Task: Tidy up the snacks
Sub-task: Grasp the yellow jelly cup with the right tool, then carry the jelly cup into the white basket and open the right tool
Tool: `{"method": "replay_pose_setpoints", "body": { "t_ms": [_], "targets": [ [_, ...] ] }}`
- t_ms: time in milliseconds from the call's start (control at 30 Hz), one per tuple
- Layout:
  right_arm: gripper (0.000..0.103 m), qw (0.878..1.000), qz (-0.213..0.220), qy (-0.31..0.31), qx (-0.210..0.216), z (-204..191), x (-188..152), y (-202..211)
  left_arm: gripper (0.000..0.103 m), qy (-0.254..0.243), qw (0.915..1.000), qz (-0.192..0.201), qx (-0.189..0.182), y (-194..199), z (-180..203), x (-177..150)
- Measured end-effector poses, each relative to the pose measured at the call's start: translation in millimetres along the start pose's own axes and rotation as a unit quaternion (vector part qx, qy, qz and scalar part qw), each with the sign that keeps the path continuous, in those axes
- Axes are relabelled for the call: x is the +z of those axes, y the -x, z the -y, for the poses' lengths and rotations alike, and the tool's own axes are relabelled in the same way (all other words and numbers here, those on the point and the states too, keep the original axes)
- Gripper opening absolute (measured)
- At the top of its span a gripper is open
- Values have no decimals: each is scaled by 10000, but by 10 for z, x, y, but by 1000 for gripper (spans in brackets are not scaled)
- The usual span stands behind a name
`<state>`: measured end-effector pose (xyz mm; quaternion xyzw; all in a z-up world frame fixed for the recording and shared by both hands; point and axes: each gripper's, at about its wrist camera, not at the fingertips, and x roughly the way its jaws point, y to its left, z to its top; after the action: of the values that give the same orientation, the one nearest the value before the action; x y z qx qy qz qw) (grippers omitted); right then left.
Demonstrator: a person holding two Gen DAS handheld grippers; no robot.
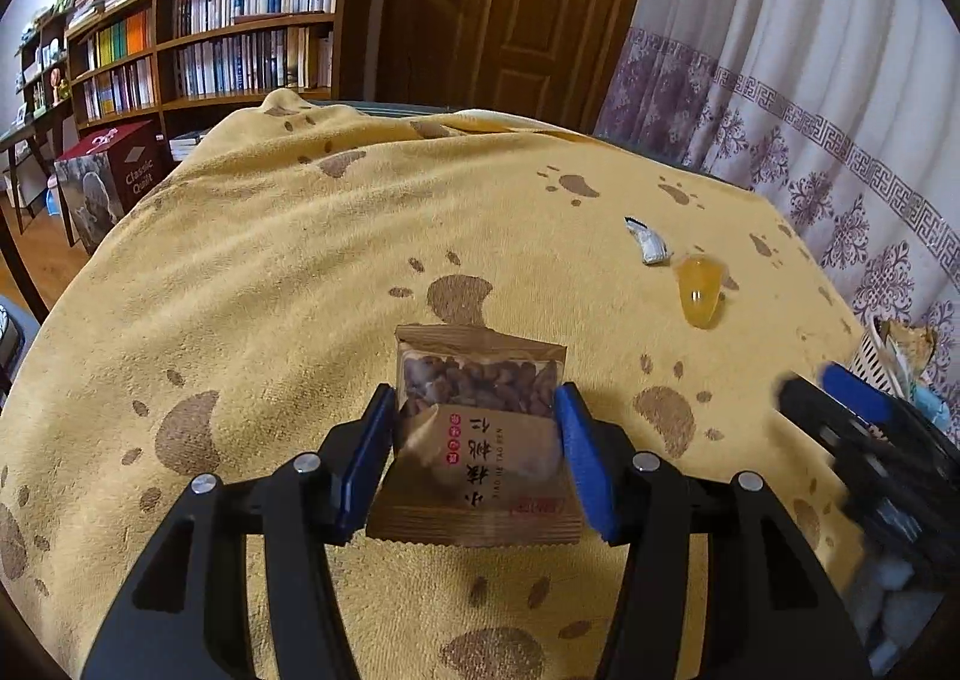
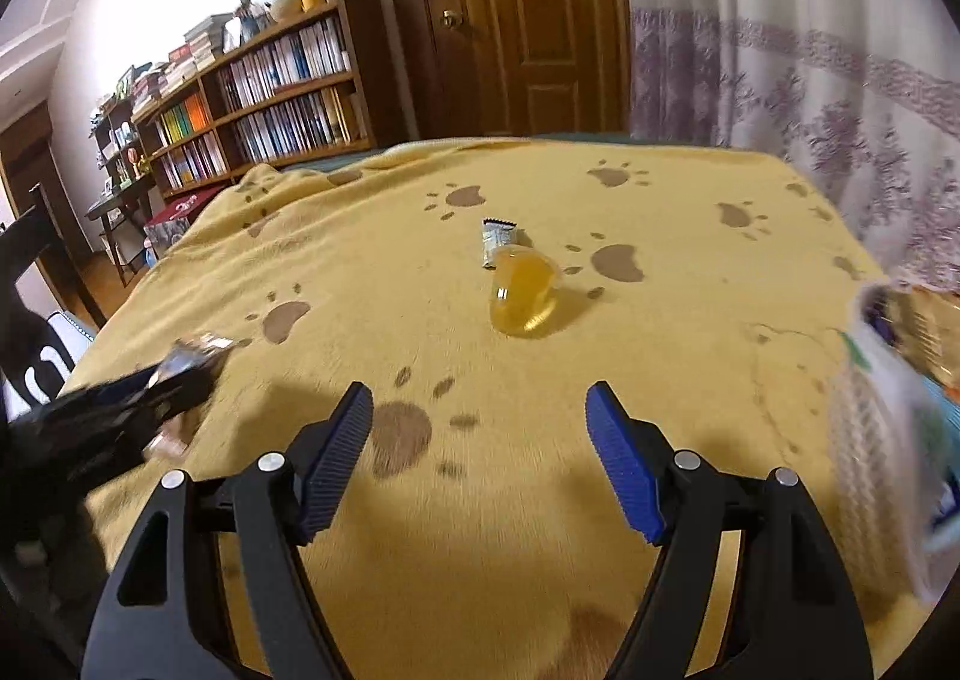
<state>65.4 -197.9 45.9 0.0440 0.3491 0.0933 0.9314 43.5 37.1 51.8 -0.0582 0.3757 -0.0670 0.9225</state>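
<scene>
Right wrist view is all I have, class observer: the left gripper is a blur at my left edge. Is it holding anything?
Observer: Yes. The left gripper is shut on a brown nut packet, pads on both side edges.
Operator: What is printed on it?
Observer: A clear window shows brown nuts, with dark characters on the tan panel below.
Operator: What sits behind my jelly cup?
Observer: A small silver wrapper lies apart from it, on the yellow blanket.

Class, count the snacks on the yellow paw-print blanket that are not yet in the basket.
3: a brown nut packet gripped by the left gripper, a small silver wrapper mid-blanket, and a yellow jelly cup touching it. Others already in the white basket are partly hidden.
</scene>
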Motion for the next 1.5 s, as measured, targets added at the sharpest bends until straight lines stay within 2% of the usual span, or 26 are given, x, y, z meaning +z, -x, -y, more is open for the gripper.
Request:
{"method": "replay_pose_setpoints", "body": {
  "t_ms": [100, 300, 533, 567, 767, 1200, 1500],
  "targets": [
    [67, 9997, -219, -141, -15, 54, 180, -329, 55, 48, 10000, -34, 3, -22, -4, -4],
    [66, 9985, -359, -314, -279, 170, 447, -765, 55, 44, 10000, -88, 2, -61, 18, -34],
    [66, 9965, -532, -450, -471, 274, 530, -1101, 55, 38, 10000, -88, -29, -71, 38, -38],
    [66, 9964, -532, -435, -494, 268, 537, -1105, 55, 25, 10000, -90, -31, -73, 47, -42],
    [45, 9957, -529, -296, -704, 243, 581, -1173, 55, -47, 9999, -126, -44, -98, 91, -67],
    [44, 9968, -473, -275, -575, 215, 391, -950, 55, -10, 9999, -65, -79, -60, 57, -50],
    [44, 9972, -484, -382, -417, 251, 88, -614, 55, 57, 9999, -5, -105, -24, 34, -40]
  ]
}}
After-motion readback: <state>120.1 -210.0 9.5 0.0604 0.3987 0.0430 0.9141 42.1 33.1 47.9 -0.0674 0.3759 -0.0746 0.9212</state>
